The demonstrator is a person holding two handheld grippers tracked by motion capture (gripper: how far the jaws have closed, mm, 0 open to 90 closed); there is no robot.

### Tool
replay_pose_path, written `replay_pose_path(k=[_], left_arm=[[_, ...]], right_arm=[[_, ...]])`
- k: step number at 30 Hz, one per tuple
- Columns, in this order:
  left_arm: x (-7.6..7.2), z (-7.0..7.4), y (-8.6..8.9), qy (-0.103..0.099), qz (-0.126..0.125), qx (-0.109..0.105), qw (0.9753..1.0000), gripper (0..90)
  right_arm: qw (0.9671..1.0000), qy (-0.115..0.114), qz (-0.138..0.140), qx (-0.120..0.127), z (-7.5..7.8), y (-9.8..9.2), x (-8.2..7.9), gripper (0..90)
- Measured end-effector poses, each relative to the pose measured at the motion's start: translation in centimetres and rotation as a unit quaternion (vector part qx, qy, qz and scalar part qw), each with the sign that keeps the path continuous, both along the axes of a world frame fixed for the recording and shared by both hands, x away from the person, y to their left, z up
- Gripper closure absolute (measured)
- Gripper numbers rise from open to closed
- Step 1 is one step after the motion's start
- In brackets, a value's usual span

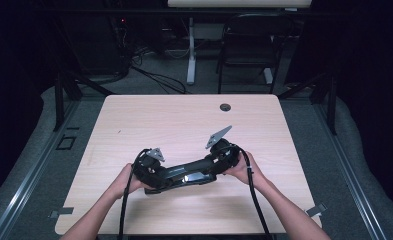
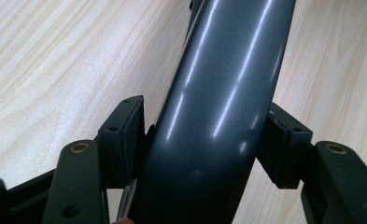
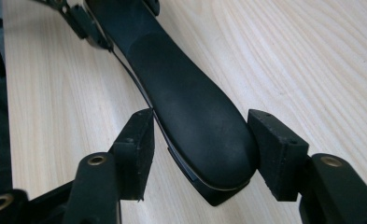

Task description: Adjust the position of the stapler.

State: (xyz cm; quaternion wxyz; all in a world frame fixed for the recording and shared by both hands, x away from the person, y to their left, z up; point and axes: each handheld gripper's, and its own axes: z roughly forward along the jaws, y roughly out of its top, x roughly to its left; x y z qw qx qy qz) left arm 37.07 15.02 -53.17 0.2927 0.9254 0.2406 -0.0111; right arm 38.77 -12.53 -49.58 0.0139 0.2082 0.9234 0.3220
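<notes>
Pale wood table (image 1: 184,115) lies under my work, with dark floor and a chair (image 1: 249,40) beyond its far edge. My left gripper (image 2: 204,140) is clamped on the glossy grey curved end of a long dark object (image 1: 186,172); both pads (image 2: 125,135) press its sides. My right gripper (image 3: 200,149) straddles the opposite, matte black rounded end (image 3: 190,112): the right pad touches it, the left pad stands just beside it, so I cannot tell whether this grip is tight. Between both grippers the object spans the near middle of the table.
</notes>
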Motion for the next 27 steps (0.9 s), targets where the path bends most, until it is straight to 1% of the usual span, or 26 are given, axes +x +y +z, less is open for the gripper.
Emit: replay_pose_path(k=[3, 8, 9, 11, 15, 16, 18, 20, 21, 22, 24, 25, 27], left_arm=[[0.2, 0.0, 0.1, -0.004, -0.014, -0.002, 0.9999, 38.9], [0.5, 0.0, 0.1, -0.006, -0.028, -0.002, 0.9996, 39.4], [0.6, -0.1, 0.1, -0.003, -0.033, -0.005, 0.9995, 39.3], [0.8, 0.0, -0.1, -0.008, -0.034, -0.002, 0.9994, 38.7], [1.4, -0.1, -0.6, -0.008, -0.04, -0.005, 0.9992, 36.2], [1.5, -0.1, -0.7, -0.011, -0.043, -0.001, 0.999, 35.8], [1.6, -0.1, -0.9, -0.011, -0.047, -0.002, 0.9988, 35.4], [1.7, -0.2, -0.9, -0.011, -0.052, -0.007, 0.9986, 35.4], [1.7, -0.1, -1.0, -0.014, -0.052, -0.002, 0.9985, 35.4], [1.7, -0.1, -1.1, -0.013, -0.052, -0.003, 0.9985, 35.4], [1.8, -0.1, -1.1, -0.015, -0.054, -0.003, 0.9984, 35.4], [1.8, -0.2, -1.2, -0.011, -0.057, -0.009, 0.9983, 35.5], [1.9, -0.1, -1.4, -0.015, -0.057, -0.003, 0.9982, 35.6]], right_arm=[[0.9998, -0.008, 0.005, -0.016, 0.2, 0.2, -0.3, 44.7], [0.9997, -0.008, 0.004, -0.023, 0.2, 0.2, -0.6, 45.8], [0.9997, -0.008, 0.003, -0.023, 0.2, 0.1, -0.6, 45.9], [0.9997, -0.008, 0.0, -0.024, 0.3, 0.1, -0.7, 46.6], [0.9997, -0.003, -0.004, -0.025, 0.3, -0.3, -0.9, 48.3], [0.9996, -0.003, -0.006, -0.026, 0.3, -0.5, -1.0, 48.7], [0.9996, -0.002, -0.007, -0.027, 0.4, -0.6, -1.1, 49.2], [0.9995, -0.005, -0.006, -0.031, 0.4, -0.8, -1.3, 49.5], [0.9994, -0.007, -0.006, -0.034, 0.4, -0.8, -1.3, 49.7], [0.9992, -0.012, -0.002, -0.039, 0.4, -0.7, -1.4, 49.8], [0.9991, -0.013, -0.001, -0.041, 0.4, -0.8, -1.4, 49.8], [0.9991, -0.012, -0.002, -0.042, 0.5, -0.8, -1.4, 49.8], [0.9991, -0.012, -0.002, -0.041, 0.5, -1.0, -1.3, 49.8]])
